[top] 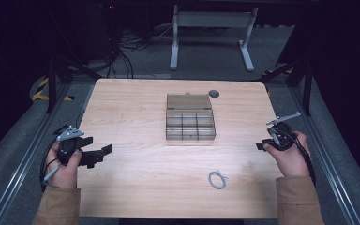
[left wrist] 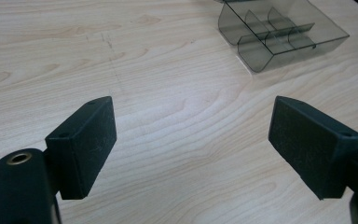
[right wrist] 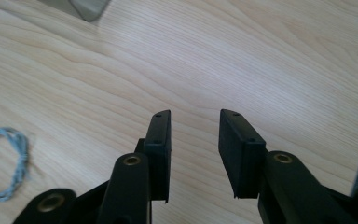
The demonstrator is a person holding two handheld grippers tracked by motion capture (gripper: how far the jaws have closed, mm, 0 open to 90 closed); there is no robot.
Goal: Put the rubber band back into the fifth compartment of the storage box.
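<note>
**Both grippers empty over the table; one box, one cord loop**

Two black two-jaw grippers are present, one per hand. Left gripper [top: 97, 155] sits at about 8 o'clock on the light wood-grain table [top: 136, 112], held in the person's left hand [top: 64, 161]; in the left gripper view [left wrist: 193, 147] its jaws stand wide apart with bare tabletop between them, grasping nothing. Right gripper [top: 260, 145] sits at about 4 o'clock at the table's right edge, held in the right hand [top: 289, 157]; in the right gripper view [right wrist: 195, 140] its jaws are parted by a narrow gap, released, with bare wood between them.

One smoky translucent plastic compartment box [top: 190, 116] rests just past table centre toward 12 o'clock, lid hinged back. Six compartments can be counted in the high view. It appears at 1 o'clock in the left gripper view [left wrist: 282, 32].

One small loop of pale blue-grey cord [top: 218, 179] lies flat at about 5 o'clock, well apart from the box, and shows at 8 o'clock in the right gripper view [right wrist: 4, 163].

One dark round grommet [top: 213, 93] sits near the far edge, just beside the box's far right corner.
</note>
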